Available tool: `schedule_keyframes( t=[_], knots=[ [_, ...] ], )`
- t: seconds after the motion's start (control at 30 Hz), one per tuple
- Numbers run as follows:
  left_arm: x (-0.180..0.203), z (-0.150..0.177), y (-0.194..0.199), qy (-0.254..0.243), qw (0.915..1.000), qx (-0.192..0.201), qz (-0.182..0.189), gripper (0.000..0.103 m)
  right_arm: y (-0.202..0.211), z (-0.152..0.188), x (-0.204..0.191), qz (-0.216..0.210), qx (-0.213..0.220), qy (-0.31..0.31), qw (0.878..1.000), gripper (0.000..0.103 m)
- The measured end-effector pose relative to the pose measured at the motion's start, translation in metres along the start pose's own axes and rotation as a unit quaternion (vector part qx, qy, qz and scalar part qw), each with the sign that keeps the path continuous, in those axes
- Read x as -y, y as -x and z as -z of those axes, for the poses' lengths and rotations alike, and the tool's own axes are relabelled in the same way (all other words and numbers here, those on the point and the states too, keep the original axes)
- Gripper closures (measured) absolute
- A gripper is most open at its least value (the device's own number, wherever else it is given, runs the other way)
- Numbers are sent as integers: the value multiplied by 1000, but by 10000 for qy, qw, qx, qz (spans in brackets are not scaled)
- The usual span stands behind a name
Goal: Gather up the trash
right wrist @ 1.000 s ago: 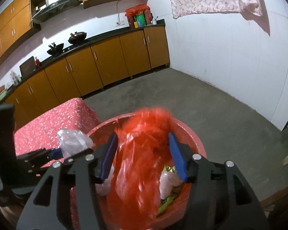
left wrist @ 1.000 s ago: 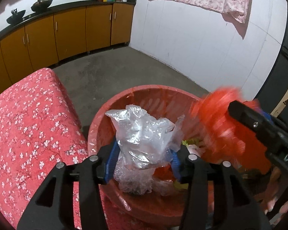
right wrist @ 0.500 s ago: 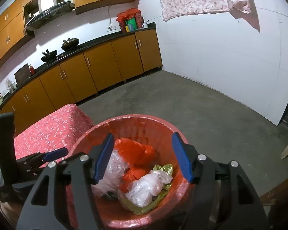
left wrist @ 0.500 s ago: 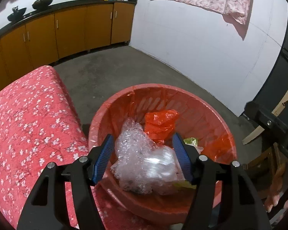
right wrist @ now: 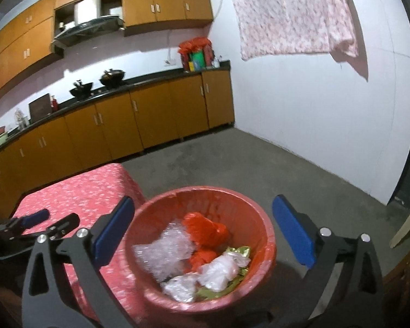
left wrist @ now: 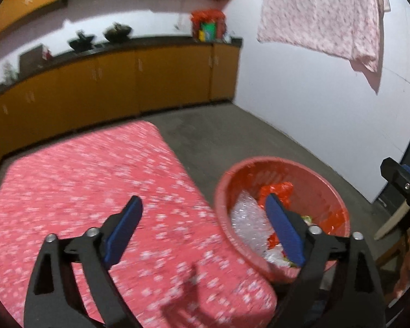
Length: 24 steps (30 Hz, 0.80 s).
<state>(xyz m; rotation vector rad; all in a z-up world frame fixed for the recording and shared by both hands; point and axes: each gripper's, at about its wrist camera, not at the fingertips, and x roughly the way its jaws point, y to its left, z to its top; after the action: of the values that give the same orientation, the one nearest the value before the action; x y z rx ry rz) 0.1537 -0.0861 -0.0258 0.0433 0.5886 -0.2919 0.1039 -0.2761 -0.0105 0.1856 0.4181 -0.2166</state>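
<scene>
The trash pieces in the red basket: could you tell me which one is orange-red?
The crumpled orange-red bag at the back; the bubble wrap and other bags are clear or pale.

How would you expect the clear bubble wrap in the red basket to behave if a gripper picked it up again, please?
The bubble wrap looks crumpled and airy, so it is probably very light and floppy, squashing between pads. Its glossy film may be slippery. It lies loose atop other trash in the red basket, so it should lift free easily.
</scene>
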Motion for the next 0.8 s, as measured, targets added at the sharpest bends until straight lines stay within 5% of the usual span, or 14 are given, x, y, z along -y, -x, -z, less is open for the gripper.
schedule_keyframes(
  t=[0.37,0.8],
  knots=[
    [-23,20,90,147,9971,508,-554,2,73,10,-47,-123,91,156,9998,4],
    [-28,49,128,179,9897,897,-1099,2,121,32,-66,0,273,615,9977,4]
  ],
)
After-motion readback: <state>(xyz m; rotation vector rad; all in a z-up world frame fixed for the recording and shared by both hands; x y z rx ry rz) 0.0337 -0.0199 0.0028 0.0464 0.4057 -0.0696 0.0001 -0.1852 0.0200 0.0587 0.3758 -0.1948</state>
